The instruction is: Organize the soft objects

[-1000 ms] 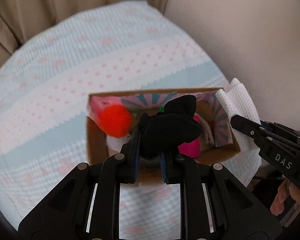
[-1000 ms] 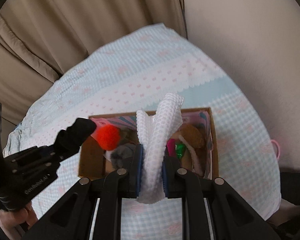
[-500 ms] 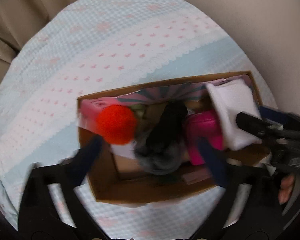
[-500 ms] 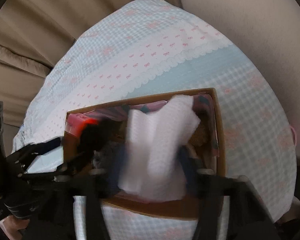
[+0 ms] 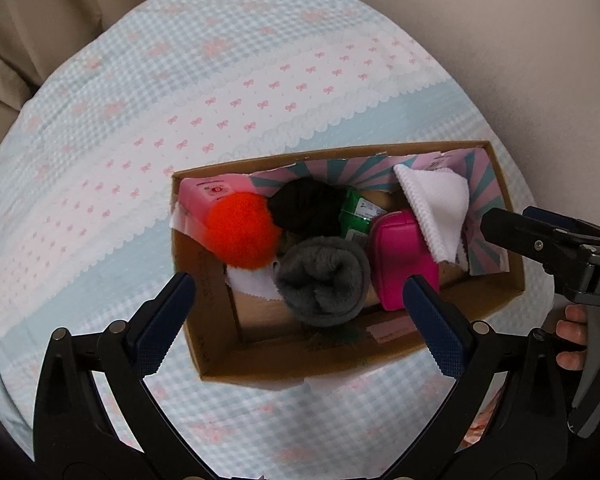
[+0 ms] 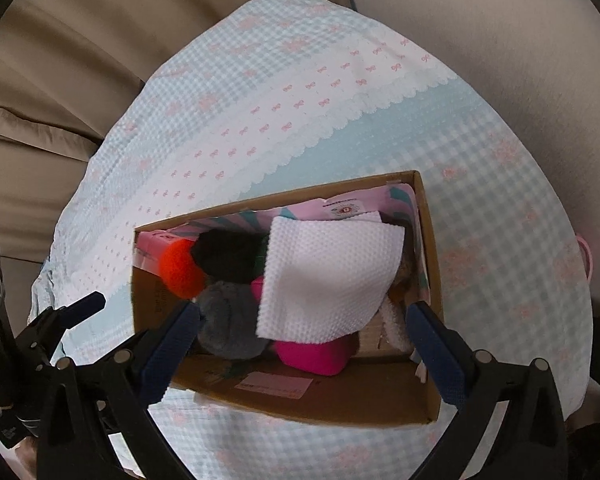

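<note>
An open cardboard box sits on the checked blue and pink cloth. Inside lie an orange pom-pom, a black soft item, a grey rolled sock, a magenta pouch and a white waffle cloth. My left gripper is open and empty above the box's near side. My right gripper is open and empty above the white cloth; it also shows in the left wrist view at the right.
A pink packet and a green packet also lie in the box. Beige curtains hang at the back left and a plain wall stands at the right. The bed edge is close at the front.
Both grippers opened. The black item dropped from my left gripper into the box and the white cloth dropped from my right gripper into it.
</note>
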Demonstrator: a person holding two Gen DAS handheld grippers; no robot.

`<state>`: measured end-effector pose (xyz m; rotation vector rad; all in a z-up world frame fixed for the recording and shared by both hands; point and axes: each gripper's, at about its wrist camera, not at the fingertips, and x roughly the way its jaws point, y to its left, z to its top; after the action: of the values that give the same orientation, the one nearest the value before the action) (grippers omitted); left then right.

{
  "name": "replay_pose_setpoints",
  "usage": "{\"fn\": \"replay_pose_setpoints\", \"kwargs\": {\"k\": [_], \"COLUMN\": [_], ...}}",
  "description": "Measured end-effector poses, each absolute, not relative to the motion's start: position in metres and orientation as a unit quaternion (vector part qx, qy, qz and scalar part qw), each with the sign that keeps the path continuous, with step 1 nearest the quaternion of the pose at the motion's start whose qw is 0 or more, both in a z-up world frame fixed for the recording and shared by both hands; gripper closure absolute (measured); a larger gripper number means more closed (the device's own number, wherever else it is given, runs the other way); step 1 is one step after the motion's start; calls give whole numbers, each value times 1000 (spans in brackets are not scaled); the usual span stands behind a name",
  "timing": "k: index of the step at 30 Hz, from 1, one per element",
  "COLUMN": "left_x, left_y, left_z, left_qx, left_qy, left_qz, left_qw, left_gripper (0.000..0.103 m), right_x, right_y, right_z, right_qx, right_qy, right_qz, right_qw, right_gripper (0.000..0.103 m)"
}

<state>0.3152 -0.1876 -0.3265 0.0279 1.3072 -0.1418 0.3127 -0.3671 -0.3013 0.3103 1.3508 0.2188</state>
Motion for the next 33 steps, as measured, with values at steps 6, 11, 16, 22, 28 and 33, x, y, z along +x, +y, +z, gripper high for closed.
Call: {"fn": "replay_pose_setpoints", "kwargs": {"k": [6, 11, 16, 22, 28, 33], "left_x": [286, 248, 201, 137, 87, 56], "left_y": [-172, -143, -103, -59, -27, -10], "left_z": [-276, -204, -120, -37, 3, 12], "left_qx": [-2, -14, -24, -40, -38, -24], "left_qy": [589, 534, 448, 336, 265, 230], "left_qz": [-71, -72, -67, -58, -55, -58], "left_qw": [805, 842, 891, 939, 962, 971], "left_gripper": [0, 0, 0, 0, 0, 0], "right_x": [293, 256, 209, 145, 88, 56], "right_y": [-356, -339, -314, -272, -238, -210], "right_z": [-250, -172, -91, -10, 39, 50], "right_qx": [134, 102, 66, 27, 20, -1], "right_qy": [599, 537, 460, 369, 297, 264], "right_qz": [109, 99, 87, 66, 42, 22], "right_qw": [781, 831, 881, 927, 954, 964], "right_gripper": [0, 0, 0, 0, 0, 0]}}
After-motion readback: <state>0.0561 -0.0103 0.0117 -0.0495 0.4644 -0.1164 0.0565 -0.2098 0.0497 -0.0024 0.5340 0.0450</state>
